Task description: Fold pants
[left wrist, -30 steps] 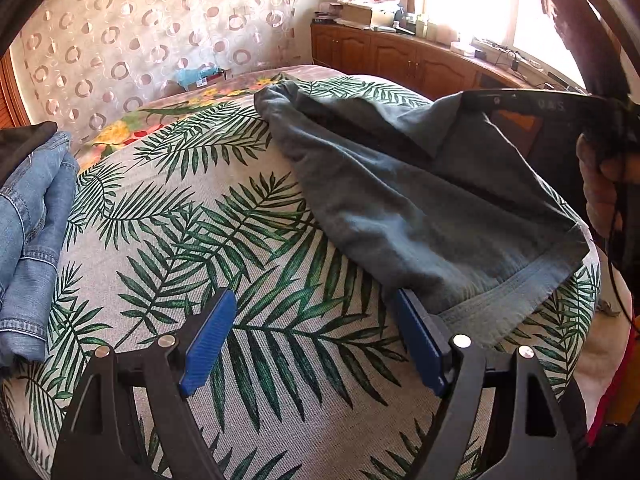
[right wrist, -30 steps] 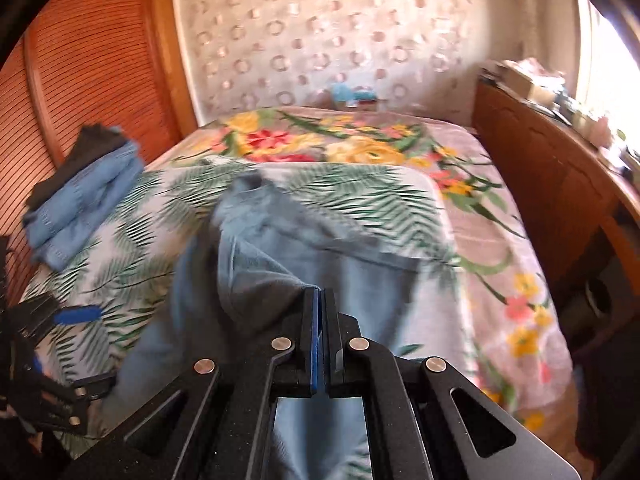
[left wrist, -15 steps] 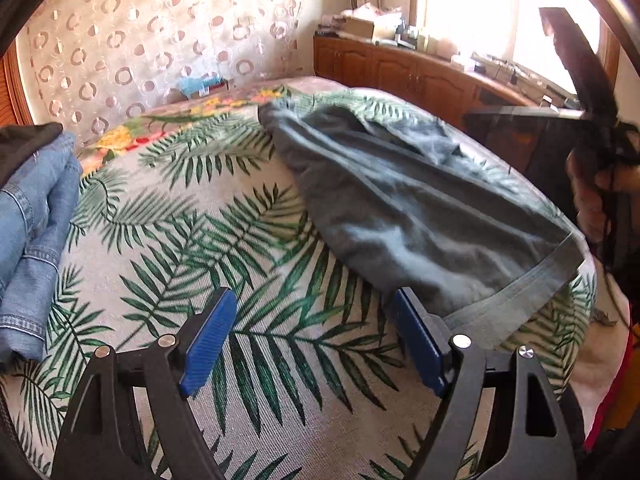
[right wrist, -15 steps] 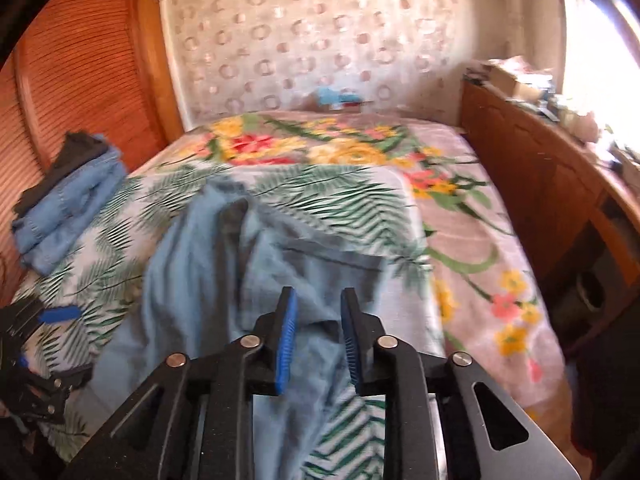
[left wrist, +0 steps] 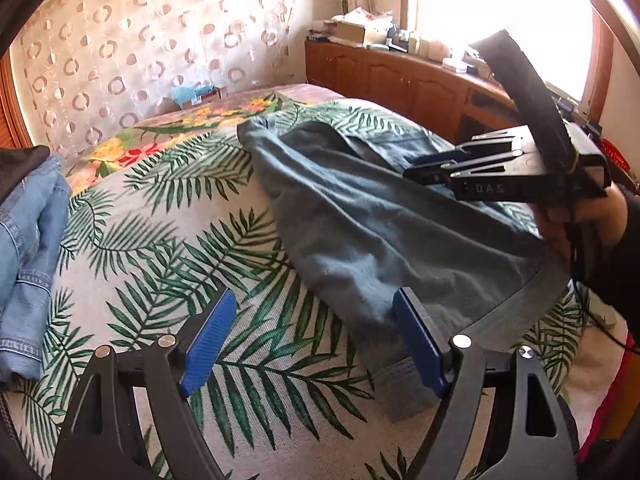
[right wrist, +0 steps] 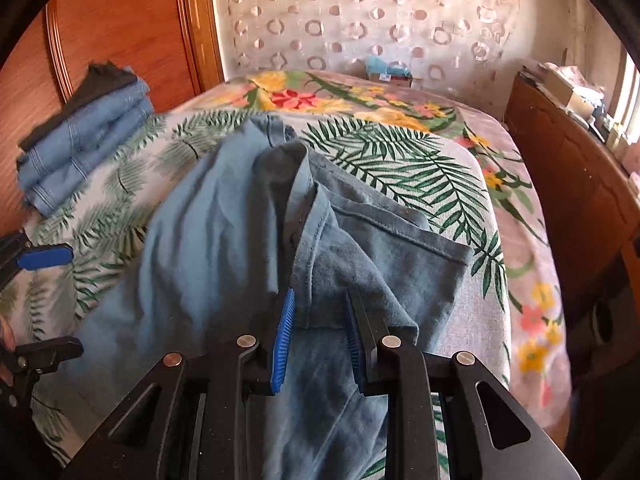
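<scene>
At the far left we see a stack of folded jeans (left wrist: 28,240) lying on the leaf-print bedspread (left wrist: 160,216), well apart from the work. Next comes our left gripper (left wrist: 308,344), its blue pads spread wide and holding nothing; it hovers low over the bedspread, and its right pad (left wrist: 418,344) sits at the near hem of the pants. The grey-blue pants (left wrist: 380,232) lie rumpled across the middle of the bed, one leg stretching away toward the floral bedding (right wrist: 320,96) at the far end. Further right, our right gripper (right wrist: 318,344) hangs above a raised fold of the pants, pads parted with cloth showing between them but not pinched. At the far right a wooden cabinet (right wrist: 580,184) runs along the bedside.
</scene>
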The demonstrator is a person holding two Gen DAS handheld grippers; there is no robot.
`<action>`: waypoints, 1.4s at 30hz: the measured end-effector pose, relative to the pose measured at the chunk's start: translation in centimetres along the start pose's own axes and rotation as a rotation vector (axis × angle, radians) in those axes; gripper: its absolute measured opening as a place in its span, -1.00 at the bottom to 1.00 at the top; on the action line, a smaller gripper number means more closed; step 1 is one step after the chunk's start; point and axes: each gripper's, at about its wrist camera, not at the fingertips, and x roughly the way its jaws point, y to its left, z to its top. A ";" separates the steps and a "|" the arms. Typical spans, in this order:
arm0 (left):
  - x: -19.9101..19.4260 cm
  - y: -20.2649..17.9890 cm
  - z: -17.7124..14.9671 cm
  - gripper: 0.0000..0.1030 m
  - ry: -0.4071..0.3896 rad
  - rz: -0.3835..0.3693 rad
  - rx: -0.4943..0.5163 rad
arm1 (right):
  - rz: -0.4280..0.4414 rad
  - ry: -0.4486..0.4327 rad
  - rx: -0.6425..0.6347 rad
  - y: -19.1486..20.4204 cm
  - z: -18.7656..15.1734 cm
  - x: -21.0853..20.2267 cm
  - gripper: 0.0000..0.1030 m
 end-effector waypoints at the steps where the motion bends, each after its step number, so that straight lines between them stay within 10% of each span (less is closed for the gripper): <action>1: 0.1 0.0 -0.1 0.58 0.005 0.002 0.001 | 0.007 -0.001 -0.010 0.2 0.1 0.0 -0.85; 26: 0.8 -0.6 -0.7 0.58 0.039 0.039 0.018 | -0.117 -0.076 0.272 -7.2 3.7 -0.1 -0.91; 32: 1.0 -0.6 -0.7 0.58 0.047 0.040 0.016 | -0.070 -0.073 0.210 -6.4 2.6 0.2 -0.46; 42: 1.3 -0.5 -0.6 0.58 0.060 0.038 0.012 | -0.087 -0.053 0.186 -6.7 3.1 1.8 -0.42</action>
